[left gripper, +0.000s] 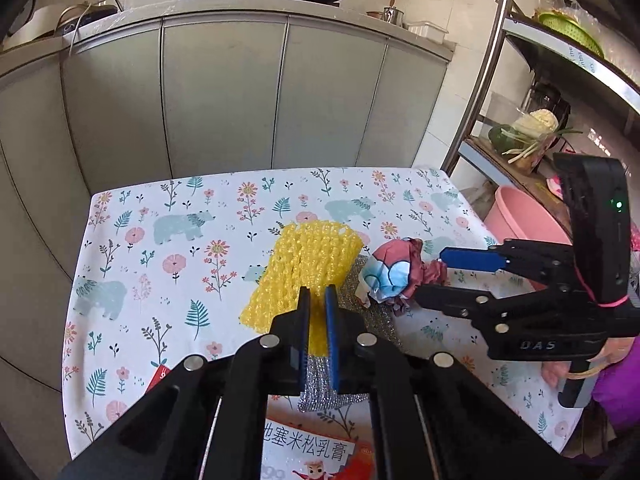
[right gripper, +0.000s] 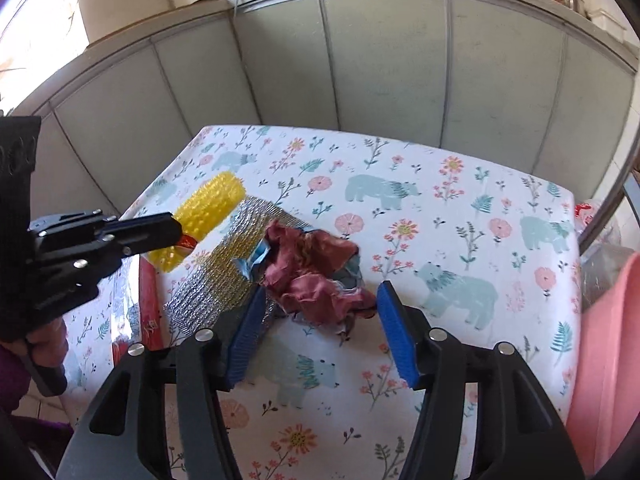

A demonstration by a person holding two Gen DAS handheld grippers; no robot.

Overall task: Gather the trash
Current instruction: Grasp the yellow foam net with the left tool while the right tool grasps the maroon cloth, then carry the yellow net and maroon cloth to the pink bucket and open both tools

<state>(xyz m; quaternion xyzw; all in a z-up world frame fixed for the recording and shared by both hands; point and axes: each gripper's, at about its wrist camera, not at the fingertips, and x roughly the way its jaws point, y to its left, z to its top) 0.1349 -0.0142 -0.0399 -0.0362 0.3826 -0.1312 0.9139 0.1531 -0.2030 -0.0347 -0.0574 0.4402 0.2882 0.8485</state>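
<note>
A yellow foam fruit net (left gripper: 308, 264) lies on the floral tablecloth (left gripper: 168, 240), partly over a silver mesh scrubber (left gripper: 360, 312). My left gripper (left gripper: 318, 296) is shut on the near end of the yellow net; it also shows in the right wrist view (right gripper: 176, 228), holding the net (right gripper: 208, 212). A crumpled maroon and blue wrapper (right gripper: 316, 272) lies to the right of the scrubber (right gripper: 224, 268). My right gripper (right gripper: 320, 300) is open, its blue pads (right gripper: 394, 324) on either side of the wrapper (left gripper: 396, 272). A red medicine box (left gripper: 316, 452) lies under my left gripper.
A pink plastic basin (left gripper: 524, 220) stands off the table's right edge, also in the right wrist view (right gripper: 608, 360). A metal shelf rack (left gripper: 492, 80) with vegetables is at the right. Grey cabinet doors (left gripper: 224, 96) stand behind the table.
</note>
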